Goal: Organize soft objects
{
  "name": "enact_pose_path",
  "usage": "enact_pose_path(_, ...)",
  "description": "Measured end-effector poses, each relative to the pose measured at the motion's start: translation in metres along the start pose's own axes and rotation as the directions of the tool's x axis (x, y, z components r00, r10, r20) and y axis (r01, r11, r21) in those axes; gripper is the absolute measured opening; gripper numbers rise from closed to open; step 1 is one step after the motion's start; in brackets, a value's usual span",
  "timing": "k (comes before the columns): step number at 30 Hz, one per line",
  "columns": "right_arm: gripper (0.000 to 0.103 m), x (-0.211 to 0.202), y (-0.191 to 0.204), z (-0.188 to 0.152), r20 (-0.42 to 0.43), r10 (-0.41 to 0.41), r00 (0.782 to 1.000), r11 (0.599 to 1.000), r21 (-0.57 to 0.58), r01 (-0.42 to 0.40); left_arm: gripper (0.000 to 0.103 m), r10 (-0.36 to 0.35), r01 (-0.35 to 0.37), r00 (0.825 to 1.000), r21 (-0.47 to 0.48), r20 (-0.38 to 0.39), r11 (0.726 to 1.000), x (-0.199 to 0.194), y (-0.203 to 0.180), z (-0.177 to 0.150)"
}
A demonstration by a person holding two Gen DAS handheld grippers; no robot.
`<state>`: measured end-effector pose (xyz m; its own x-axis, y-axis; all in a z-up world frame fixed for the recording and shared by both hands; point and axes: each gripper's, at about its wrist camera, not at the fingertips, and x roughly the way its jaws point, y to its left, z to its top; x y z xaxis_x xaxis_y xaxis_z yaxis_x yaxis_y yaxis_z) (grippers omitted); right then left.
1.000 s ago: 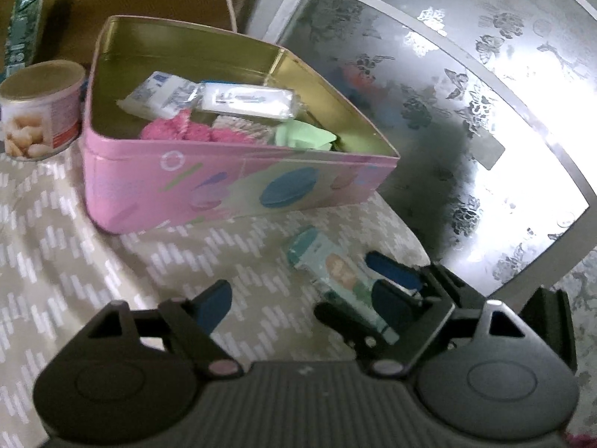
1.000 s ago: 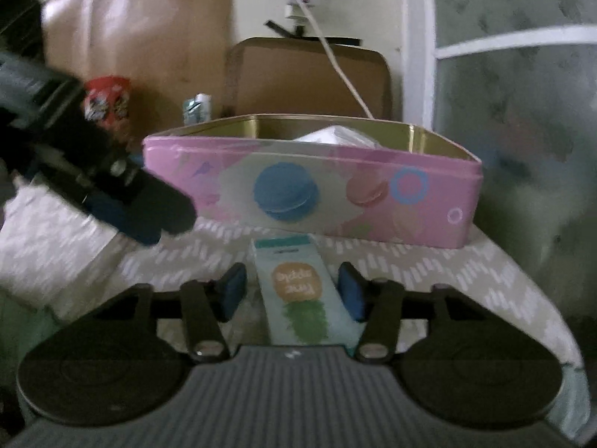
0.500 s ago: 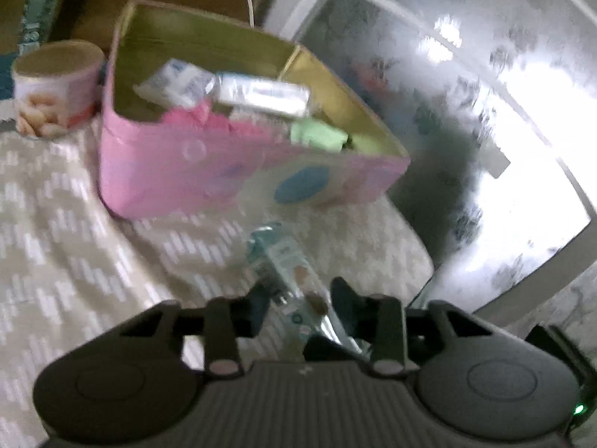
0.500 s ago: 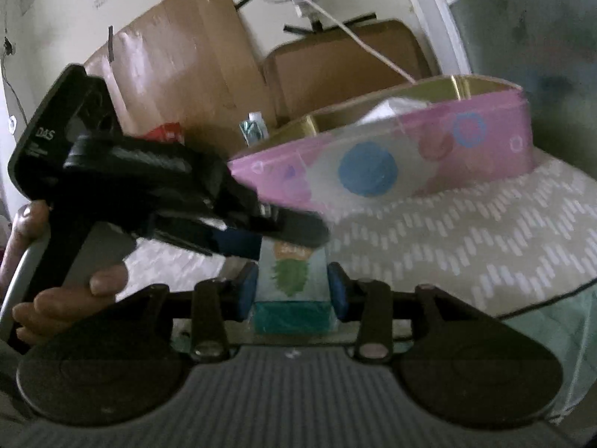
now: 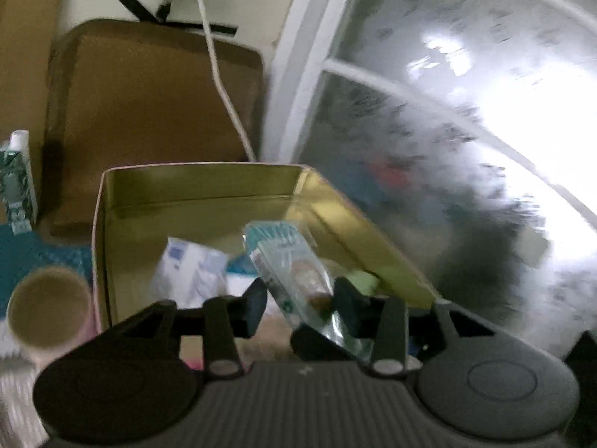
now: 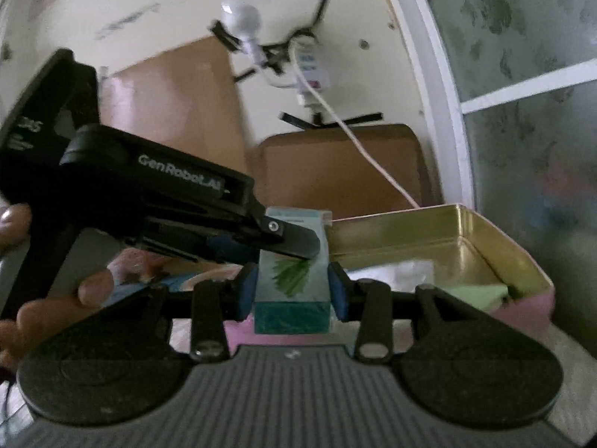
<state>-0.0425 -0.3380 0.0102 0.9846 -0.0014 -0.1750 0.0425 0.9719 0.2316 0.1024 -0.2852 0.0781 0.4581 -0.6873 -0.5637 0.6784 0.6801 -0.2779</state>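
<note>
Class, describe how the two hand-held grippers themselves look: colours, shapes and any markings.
Each hand-held gripper has a dark grey ribbed body with two round discs, black linkage arms and blue pads. The left gripper, seen side-on, is black with white "GenRobot.AI" lettering. No sleeves or cables on them show.

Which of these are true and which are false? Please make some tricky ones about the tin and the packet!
1. The packet is held by both grippers. True: right gripper and left gripper each pinch it.
2. The tin has its lid on. False: it is open, with things lying inside.
3. The packet lies flat on the cloth. False: it is held up at the tin.
4. A white cable hangs down the wall behind the tin. True.
5. The tin is blue outside. False: pink.
</note>
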Motion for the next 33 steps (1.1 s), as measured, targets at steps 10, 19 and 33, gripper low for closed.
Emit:
enact_pose_path(10, 0.056, 0.025, -0.018, -0.01, -0.065, -0.201, 0.978, 0.977, 0.059, 0.204, 0.065, 0.075, -0.075, 0.997, 0.009, -0.014, 0.997, 0.026, 0.007, -0.005)
enact_pose_path(19, 0.056, -0.038, 0.008, -0.031, 0.074, -0.226, 0.971, 0.972, 0.083, 0.22, 0.07, 0.071, -0.085, 0.988, 0.097, 0.137, 0.992, -0.055, -0.01, -0.05)
enact_pose_path(33, 0.055, -0.044, 0.07, -0.03, 0.055, -0.079, 0.995, 0.997, 0.005, 0.079, 0.071, 0.354, -0.346, 0.929, -0.089, 0.108, 0.934, -0.151, 0.089, -0.143)
